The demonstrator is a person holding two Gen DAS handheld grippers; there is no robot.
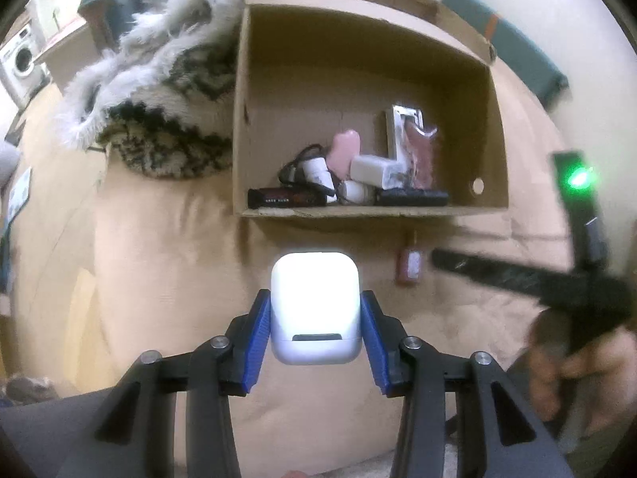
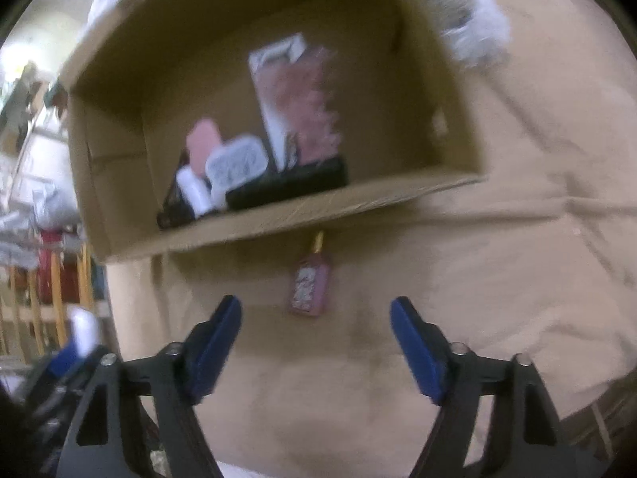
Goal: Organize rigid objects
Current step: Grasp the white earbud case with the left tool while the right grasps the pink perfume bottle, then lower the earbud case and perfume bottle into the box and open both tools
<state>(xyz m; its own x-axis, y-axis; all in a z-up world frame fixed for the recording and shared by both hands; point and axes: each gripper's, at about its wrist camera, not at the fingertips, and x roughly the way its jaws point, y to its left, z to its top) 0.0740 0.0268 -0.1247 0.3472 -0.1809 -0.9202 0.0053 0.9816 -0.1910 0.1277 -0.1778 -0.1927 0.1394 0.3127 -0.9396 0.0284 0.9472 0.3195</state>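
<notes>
Left gripper [image 1: 315, 332] clamped on white case [image 1: 315, 310], right gripper [image 2: 316, 342] fingers apart, empty, above pink bottle [image 2: 307, 288]

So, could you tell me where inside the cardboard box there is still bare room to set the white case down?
The cardboard box has bare floor along its far wall and in its left part, beyond the pile. The near edge is crowded: a black bar, white bottles, a pink item and a black remote. The left gripper holds the white case.
</notes>
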